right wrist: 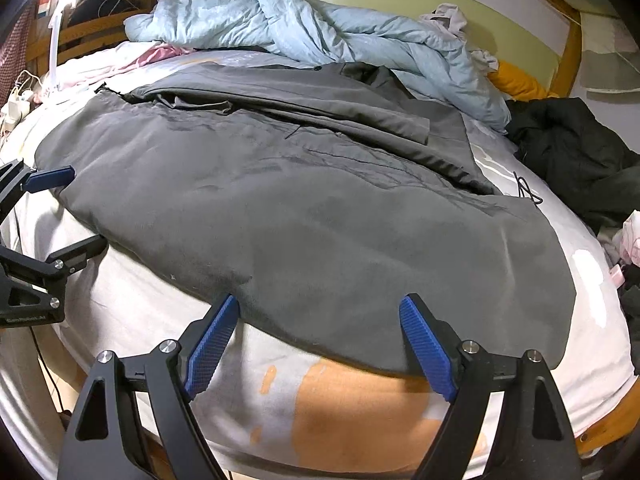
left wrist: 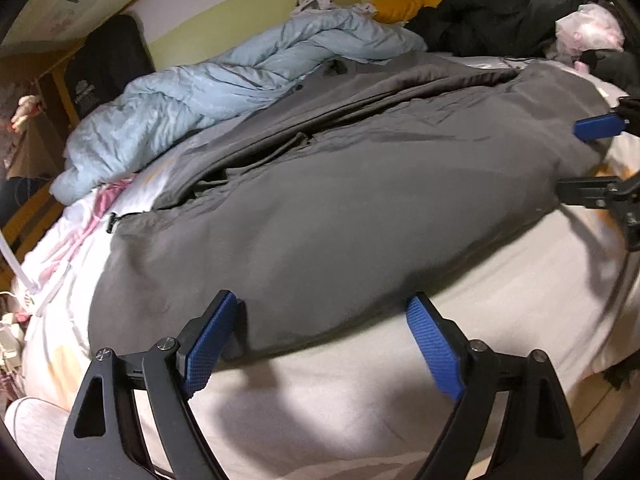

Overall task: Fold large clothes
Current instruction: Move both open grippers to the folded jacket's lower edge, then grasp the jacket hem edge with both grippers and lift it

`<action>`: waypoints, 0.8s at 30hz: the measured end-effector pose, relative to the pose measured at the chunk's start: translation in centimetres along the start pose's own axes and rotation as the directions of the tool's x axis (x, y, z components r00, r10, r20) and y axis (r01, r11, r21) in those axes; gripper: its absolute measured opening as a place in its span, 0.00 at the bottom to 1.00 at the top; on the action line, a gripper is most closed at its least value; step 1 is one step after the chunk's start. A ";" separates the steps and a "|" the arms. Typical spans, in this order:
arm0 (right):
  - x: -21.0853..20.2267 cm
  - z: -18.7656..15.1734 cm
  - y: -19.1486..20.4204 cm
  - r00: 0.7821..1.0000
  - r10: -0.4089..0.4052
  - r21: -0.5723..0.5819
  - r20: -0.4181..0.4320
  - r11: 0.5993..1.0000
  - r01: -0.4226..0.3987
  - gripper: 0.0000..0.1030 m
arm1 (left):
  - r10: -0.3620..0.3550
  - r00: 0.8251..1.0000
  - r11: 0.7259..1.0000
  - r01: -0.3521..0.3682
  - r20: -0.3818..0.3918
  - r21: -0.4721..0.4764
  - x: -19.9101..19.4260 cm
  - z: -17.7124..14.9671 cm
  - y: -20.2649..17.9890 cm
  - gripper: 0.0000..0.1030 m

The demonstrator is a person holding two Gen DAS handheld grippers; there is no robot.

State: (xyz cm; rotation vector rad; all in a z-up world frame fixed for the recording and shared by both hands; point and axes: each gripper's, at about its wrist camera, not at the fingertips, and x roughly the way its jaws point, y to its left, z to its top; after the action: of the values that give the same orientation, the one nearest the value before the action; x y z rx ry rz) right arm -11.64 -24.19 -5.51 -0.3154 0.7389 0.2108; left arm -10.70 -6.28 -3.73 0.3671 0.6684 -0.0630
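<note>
- The bed (left wrist: 360,392) fills the room in front of me, its pale sheet bare along the near edge, with an orange patch showing under the right-hand tool.
- A large grey garment (left wrist: 340,208) lies spread flat across the middle of the bed, folded over itself along the far side, where a zip line and a dark drawcord show.
- Behind it a light blue duvet (left wrist: 192,92) is heaped against the green and white wall (left wrist: 224,4).
- A black jacket (right wrist: 572,152) lies crumpled at the far right corner of the bed, well apart from the grey garment's body.
- An orange pillow (left wrist: 404,6) peeks out between the duvet and the black jacket.
- The left gripper (left wrist: 324,320) has its jaws spread wide; the left blue pad sits right at the garment's near hem, the other over bare sheet, and nothing is clamped.
- The right gripper (right wrist: 320,316) is likewise wide apart at the same hem, further along, with grey cloth between the pads but not pinched.
- Each tool shows at the edge of the other's view, both empty.
- A wooden bed frame (right wrist: 568,52) runs along the wall.
- A pink strip of cloth (left wrist: 108,200) lies on the sheet just beside the garment's left end.
</note>
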 end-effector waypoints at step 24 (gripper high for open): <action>1.7 -0.6 0.2 0.882 -0.455 -0.255 0.120 0.845 0.470 0.83 | 0.315 0.944 0.924 -0.328 -0.099 -0.194 3.0 0.1 9.4 0.39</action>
State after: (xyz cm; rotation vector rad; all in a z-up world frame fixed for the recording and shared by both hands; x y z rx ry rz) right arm -10.84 -24.05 -7.10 -0.7448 0.5572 -0.1410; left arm -6.68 2.62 -2.55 0.2738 0.6657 0.3324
